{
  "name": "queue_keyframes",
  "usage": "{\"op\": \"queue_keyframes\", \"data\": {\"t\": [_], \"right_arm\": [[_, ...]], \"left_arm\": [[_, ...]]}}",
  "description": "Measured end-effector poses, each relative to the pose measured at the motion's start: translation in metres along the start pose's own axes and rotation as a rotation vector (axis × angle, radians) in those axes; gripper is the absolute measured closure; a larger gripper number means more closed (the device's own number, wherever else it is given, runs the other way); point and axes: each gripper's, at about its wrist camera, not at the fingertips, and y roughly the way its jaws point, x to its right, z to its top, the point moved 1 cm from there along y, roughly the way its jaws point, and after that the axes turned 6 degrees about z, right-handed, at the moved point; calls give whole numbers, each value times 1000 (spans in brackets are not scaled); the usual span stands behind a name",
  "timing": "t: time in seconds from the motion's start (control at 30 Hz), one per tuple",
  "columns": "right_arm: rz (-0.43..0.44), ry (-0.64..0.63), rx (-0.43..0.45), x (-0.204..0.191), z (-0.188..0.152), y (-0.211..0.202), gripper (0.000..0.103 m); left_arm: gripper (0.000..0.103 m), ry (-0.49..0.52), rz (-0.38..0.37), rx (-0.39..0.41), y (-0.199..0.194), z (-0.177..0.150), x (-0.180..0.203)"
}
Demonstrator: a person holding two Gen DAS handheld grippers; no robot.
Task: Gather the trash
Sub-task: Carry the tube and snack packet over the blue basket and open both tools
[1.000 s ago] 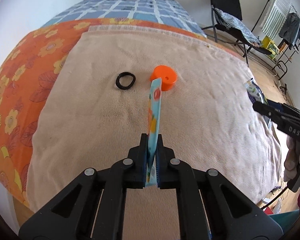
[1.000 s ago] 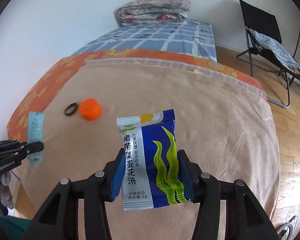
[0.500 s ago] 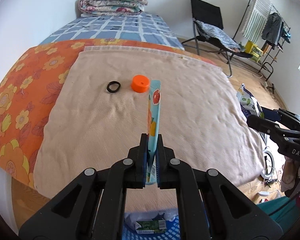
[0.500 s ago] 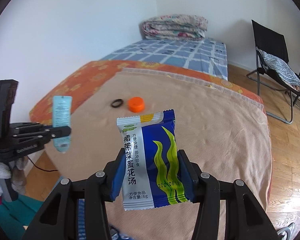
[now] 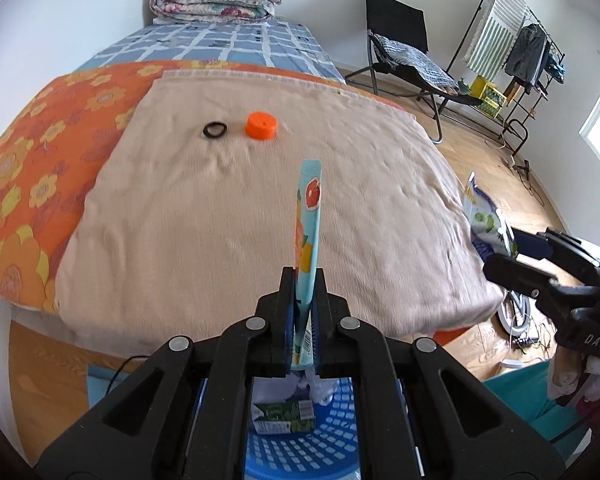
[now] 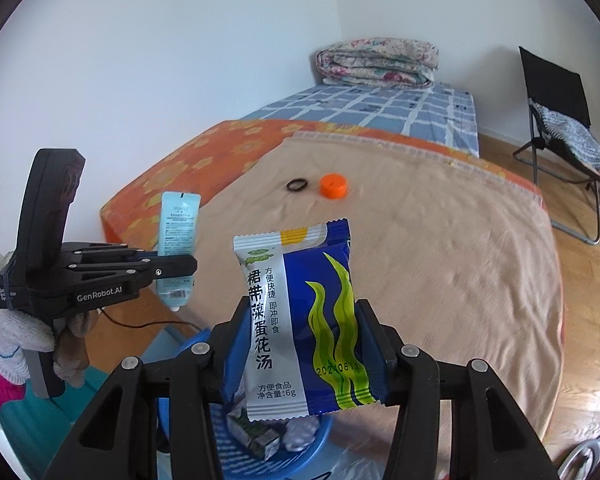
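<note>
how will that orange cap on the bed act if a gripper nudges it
The orange bottle cap looks like rigid plastic, so it should keep its shape. It lies flat on the beige blanket, so it will probably slide rather than roll, and the soft fabric may drag on it. It is likely light for its size.

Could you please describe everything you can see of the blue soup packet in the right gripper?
The soup packet is a glossy sealed sachet, blue with yellow-green seaweed streaks, a silver panel of Chinese print and crimped ends. It stands upright, pinched at its side edges by the right gripper, above the blue basket.
</note>
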Motion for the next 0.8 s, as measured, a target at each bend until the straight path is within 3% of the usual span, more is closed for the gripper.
{"op": "queue_keyframes", "data": {"t": [0.8], "right_arm": [[86, 24, -203, -25, -80, 45, 51]], "left_arm": [[98, 27, -22, -176, 28, -79, -2]]}}
